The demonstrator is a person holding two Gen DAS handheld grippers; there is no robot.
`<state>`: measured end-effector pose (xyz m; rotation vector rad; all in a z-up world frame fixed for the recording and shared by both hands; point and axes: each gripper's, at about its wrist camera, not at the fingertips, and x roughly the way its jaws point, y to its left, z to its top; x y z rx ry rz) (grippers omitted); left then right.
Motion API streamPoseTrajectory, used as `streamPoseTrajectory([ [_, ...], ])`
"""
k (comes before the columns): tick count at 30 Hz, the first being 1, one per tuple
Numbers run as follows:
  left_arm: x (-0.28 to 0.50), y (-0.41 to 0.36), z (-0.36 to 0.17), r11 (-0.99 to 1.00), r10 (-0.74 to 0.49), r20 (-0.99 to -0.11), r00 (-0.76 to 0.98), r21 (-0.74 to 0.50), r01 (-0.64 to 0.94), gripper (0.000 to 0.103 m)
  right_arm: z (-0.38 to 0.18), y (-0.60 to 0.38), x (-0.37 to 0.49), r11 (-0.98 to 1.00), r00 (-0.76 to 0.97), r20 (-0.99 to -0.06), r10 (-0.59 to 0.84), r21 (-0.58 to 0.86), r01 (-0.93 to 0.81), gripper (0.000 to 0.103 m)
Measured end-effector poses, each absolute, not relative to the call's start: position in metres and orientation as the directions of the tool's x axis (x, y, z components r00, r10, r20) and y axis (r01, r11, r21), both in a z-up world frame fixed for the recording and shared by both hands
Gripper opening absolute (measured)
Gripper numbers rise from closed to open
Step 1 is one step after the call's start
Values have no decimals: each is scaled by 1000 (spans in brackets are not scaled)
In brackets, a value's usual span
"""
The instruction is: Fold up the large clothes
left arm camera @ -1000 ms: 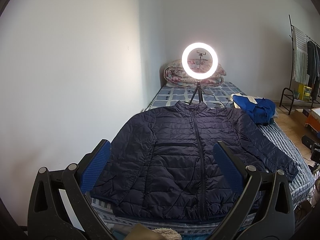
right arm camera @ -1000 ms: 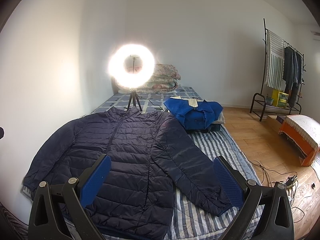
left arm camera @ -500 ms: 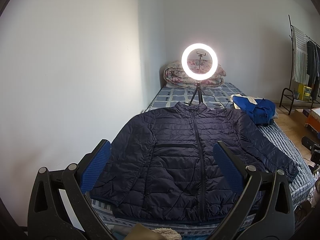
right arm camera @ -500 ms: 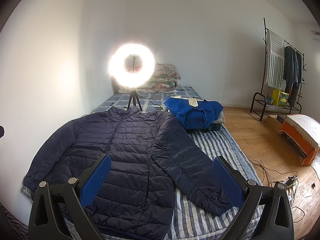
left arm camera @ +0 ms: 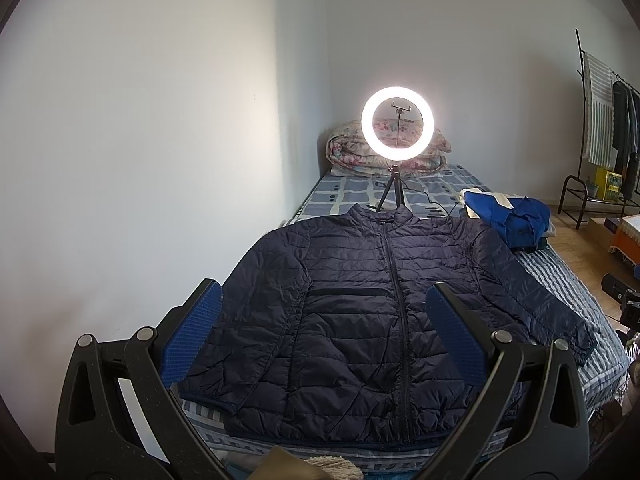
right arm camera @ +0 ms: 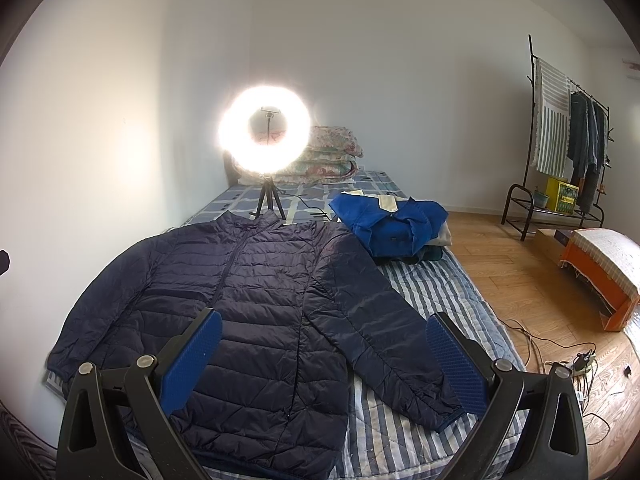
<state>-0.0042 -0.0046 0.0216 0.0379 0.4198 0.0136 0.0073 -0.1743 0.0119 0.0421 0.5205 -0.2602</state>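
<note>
Striped bed (right arm camera: 436,292), navy jacket (left arm camera: 360,320) flat, ring light (left arm camera: 397,128), wooden floor (right arm camera: 520,280)

Two handheld grippers of the same build. The left gripper (left arm camera: 323,332) has two matte black plastic arms shaped like angled brackets, each with a triangular cut-out near its base and round silver screw heads at the joints. Its fingers (left arm camera: 192,338) carry bright blue pads with a fine ribbed texture. The right gripper (right arm camera: 323,358) matches: black speckled arms, silver screws, blue textured pads (right arm camera: 456,364).
</note>
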Motion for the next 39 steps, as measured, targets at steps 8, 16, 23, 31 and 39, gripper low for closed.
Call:
streamPoseTrajectory([
  [8, -3, -6, 22, 999, 20, -407, 913, 41, -4, 103, 12, -175, 7, 966, 835, -497, -235, -26, 257, 103],
  [16, -3, -5, 18, 999, 28, -409, 912, 42, -12, 103, 9, -170, 10, 970, 837, -502, -219, -23, 240, 103],
  [23, -6, 15, 0, 997, 75, -425, 902, 61, -55, 103, 11, -155, 27, 983, 844, -506, -177, -52, 175, 103],
  [31, -28, 52, -19, 992, 124, -451, 884, 53, -111, 103, 20, -119, 78, 996, 854, -519, -38, -90, -10, 103],
  [39, -57, 77, -46, 986, 154, -512, 845, 30, -161, 103, -9, -43, 130, 930, 833, -522, 184, -181, -319, 93],
])
